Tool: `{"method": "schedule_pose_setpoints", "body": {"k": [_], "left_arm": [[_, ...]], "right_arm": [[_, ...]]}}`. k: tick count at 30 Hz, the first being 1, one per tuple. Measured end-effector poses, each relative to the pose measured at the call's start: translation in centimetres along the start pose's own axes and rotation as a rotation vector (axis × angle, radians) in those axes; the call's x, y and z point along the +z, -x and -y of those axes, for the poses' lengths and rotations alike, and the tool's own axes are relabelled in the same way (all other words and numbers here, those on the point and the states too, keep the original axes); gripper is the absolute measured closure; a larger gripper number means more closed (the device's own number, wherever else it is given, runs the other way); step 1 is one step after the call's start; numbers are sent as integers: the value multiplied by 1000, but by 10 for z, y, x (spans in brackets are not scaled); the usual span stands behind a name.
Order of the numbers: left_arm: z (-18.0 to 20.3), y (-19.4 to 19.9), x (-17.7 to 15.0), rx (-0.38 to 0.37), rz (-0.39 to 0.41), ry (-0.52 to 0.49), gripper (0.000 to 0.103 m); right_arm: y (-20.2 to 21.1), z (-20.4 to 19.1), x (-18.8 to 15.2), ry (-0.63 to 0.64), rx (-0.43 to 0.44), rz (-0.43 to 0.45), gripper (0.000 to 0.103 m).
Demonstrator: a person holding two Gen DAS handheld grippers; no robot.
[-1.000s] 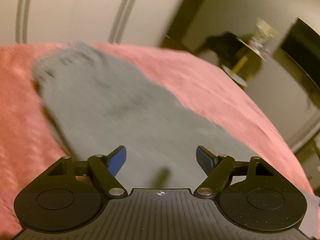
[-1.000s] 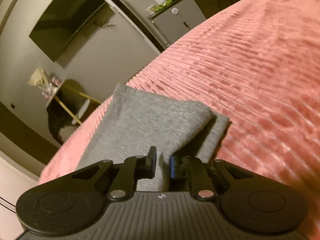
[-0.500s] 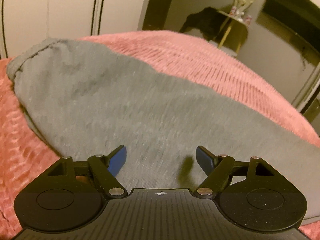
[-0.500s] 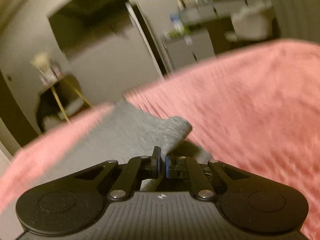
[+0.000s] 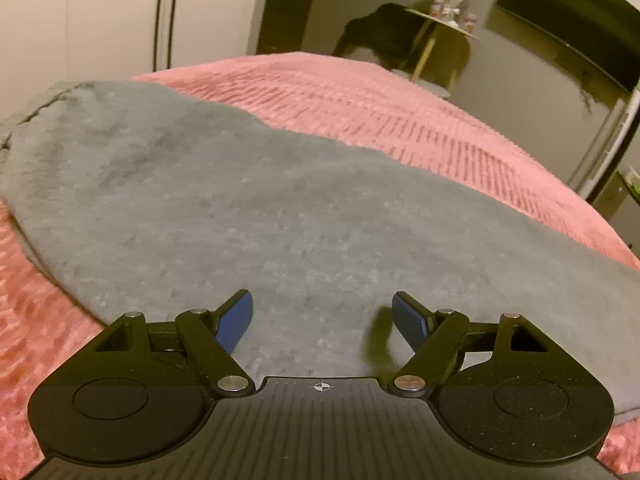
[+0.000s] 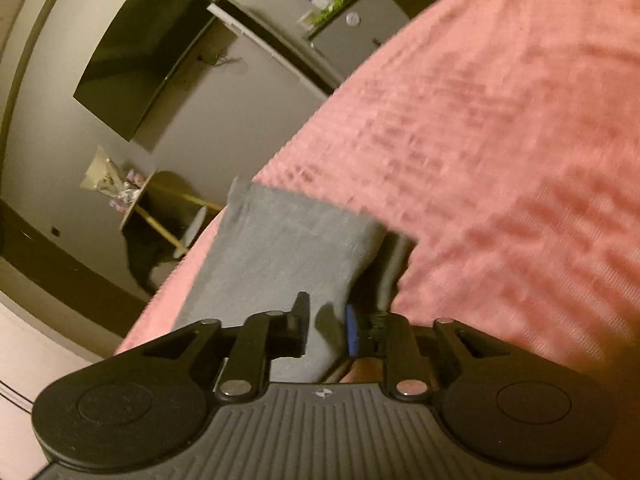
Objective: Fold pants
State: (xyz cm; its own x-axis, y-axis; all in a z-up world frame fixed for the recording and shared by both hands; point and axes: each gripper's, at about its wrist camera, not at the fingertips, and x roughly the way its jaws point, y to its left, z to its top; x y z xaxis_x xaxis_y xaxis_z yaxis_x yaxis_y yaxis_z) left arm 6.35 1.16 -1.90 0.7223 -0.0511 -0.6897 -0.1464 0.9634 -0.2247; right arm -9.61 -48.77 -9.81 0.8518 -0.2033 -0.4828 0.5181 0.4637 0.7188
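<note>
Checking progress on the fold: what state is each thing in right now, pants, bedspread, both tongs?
Grey pants: lying flat on the bedspread, one end doubled over in the right wrist view.
Pink bedspread: spread out under the pants.
Left tongs: open wide above the pants, holding nothing.
Right tongs: jaws just been opening, narrow gap, pants fabric between them.

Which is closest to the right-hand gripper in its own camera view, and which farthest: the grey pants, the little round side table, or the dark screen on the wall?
1. Grey pants, between the right gripper fingers.
2. Side table, left, beyond the bed.
3. Wall screen, upper left.
</note>
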Motion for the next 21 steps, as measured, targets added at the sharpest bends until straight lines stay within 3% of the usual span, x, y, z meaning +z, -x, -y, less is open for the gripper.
{"method": "schedule_pose_setpoints", "body": {"k": [7,14,17,21], "left_arm": [[-4,-1,1,-41,-7,35,21],[-4,-2,1,-101,-15,52,21],[-5,0,1,-123,-10,65,21],[-7,4,1,-188,-1,96,22]], "right_arm": [[-15,-21,-28,-56,110,-130,79],[-24,-59,-66,14,143,-238,79],[-24,-71,-70,58,135,-254,97],[-13,-85,-74,144,97,-215,98]]}}
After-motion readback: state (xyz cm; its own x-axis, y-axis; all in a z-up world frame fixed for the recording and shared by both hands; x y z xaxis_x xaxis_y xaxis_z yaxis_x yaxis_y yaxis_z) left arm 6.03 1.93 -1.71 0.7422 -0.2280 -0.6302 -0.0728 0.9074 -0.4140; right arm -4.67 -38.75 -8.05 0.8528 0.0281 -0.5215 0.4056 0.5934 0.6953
